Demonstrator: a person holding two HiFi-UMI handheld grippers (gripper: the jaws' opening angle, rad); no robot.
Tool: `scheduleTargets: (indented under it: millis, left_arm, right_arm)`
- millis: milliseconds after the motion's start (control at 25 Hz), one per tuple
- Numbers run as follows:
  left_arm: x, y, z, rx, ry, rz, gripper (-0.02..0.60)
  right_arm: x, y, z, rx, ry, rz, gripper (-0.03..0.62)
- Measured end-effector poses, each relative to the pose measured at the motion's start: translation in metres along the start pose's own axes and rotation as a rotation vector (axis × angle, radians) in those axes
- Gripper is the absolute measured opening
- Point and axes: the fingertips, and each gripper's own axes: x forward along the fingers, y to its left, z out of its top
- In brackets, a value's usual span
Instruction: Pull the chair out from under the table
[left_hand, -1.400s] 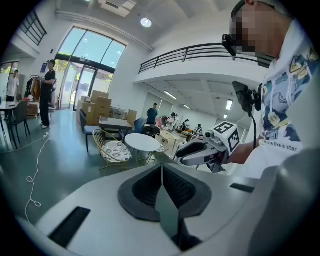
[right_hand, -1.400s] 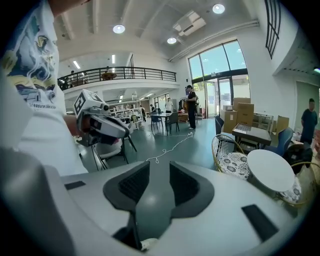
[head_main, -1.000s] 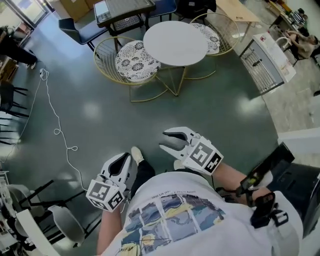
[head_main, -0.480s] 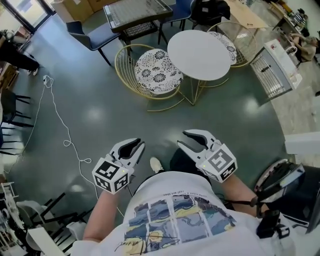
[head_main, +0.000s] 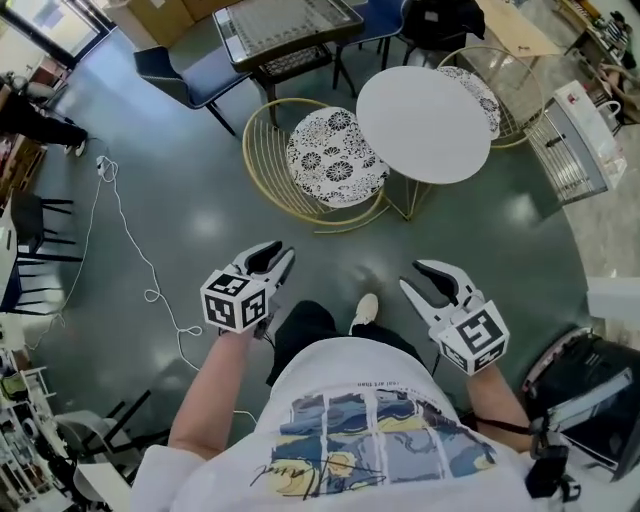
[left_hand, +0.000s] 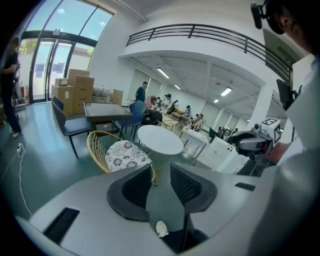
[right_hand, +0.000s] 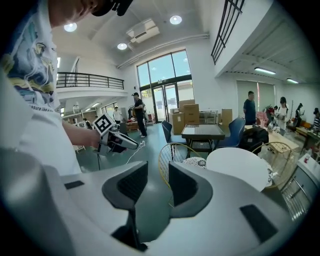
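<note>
A gold wire chair (head_main: 335, 160) with a flower-patterned cushion stands tucked against the left side of a round white table (head_main: 423, 124); both show ahead in the left gripper view as the chair (left_hand: 117, 152) and table (left_hand: 160, 140). My left gripper (head_main: 275, 258) hovers over the floor well short of the chair, its jaws opening with nothing between them. My right gripper (head_main: 418, 277) is open and empty, level with the left one, pointing toward the table. In the right gripper view the chair (right_hand: 172, 155) lies beyond the jaws.
A second wire chair (head_main: 500, 90) sits behind the table. A dark square table (head_main: 285, 30) and blue chair (head_main: 185, 70) stand at the far side. A white cable (head_main: 130, 240) trails on the floor left. A white heater (head_main: 575, 140) is right, a black bag (head_main: 590, 390) near my feet.
The chair and table have drawn nearer and shifted right in the head view. My left gripper has come forward and its jaws have parted from shut. My right gripper has swung outward to the right.
</note>
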Motion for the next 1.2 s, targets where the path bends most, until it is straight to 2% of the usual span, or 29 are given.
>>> scheduleTargets:
  millis: [160,280,440,560,680,880,1000,1080,1200]
  left_arm:
    - [0.042,0.079,0.009,-0.086,0.049,0.064,0.129]
    - [0.074,0.141,0.016,-0.141,0.096,0.093,0.161]
    - [0.145,0.221,0.019,-0.177,0.210,0.141,0.193]
    - [0.215,0.280,0.006,-0.274,0.284,0.165,0.212]
    - [0.247,0.328,-0.009,-0.371,0.317,0.177,0.222]
    - [0.344,0.349,-0.011,-0.490,0.354,0.174,0.233]
    - [0.370,0.346,-0.018,-0.519,0.396,0.142,0.230]
    - [0.372,0.345,-0.018,-0.534,0.399,0.130,0.168]
    - [0.368,0.347,-0.020,-0.550,0.427,0.188,0.116]
  right_arm:
    - [0.016,-0.020,-0.003,0.056,0.022,-0.082,0.132]
    - [0.025,-0.031,0.002,0.088,0.034,-0.177,0.132]
    - [0.040,-0.055,0.006,0.180,0.033,-0.261,0.132]
    - [0.062,-0.082,-0.006,0.216,0.045,-0.306,0.132]
    - [0.077,-0.074,-0.015,0.271,0.056,-0.374,0.132]
    - [0.078,-0.114,-0.052,0.346,0.100,-0.447,0.132]
    - [0.073,-0.117,-0.053,0.358,0.124,-0.496,0.132]
    - [0.071,-0.114,-0.050,0.359,0.132,-0.523,0.132]
    - [0.069,-0.110,-0.046,0.356,0.135,-0.546,0.132]
